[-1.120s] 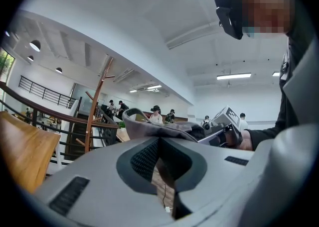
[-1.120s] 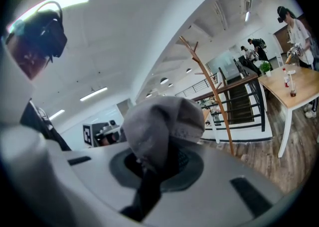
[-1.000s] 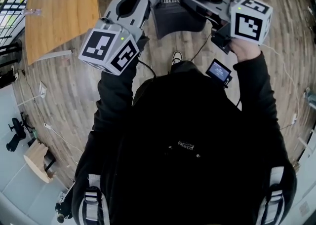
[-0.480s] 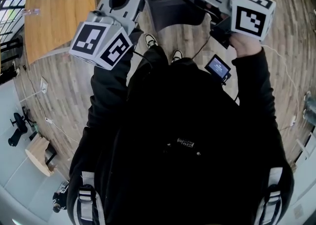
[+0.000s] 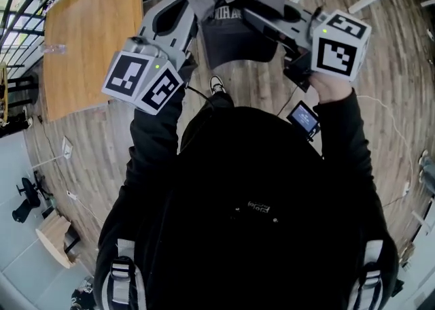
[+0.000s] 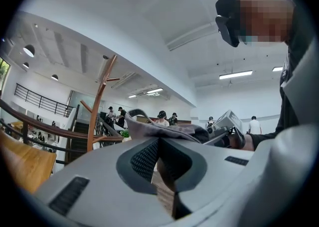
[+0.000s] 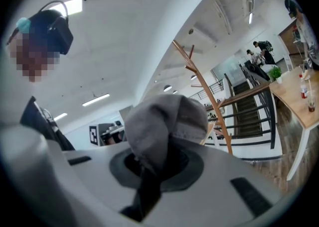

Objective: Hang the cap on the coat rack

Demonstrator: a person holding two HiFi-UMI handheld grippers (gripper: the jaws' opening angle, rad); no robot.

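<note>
Since a second ago your view's swung, more wooden table (image 5: 88,37) showing. Head view: cap (image 5: 234,40) held up between left gripper (image 5: 199,4) and right gripper (image 5: 250,15). Left gripper view: jaws pinched on cap's edge, coat rack (image 6: 99,101) well beyond. Right gripper view: jaws clamped on bunched cap fabric.

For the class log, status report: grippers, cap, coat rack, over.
Left gripper and right gripper both shut on the gray cap. Cap not hung; wooden coat rack stands ahead. Nothing seen blocking.

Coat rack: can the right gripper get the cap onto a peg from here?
Probably not yet. The right gripper clamps the cap, but the coat rack looks well beyond it. Nothing blocks the way. Step closer.
</note>
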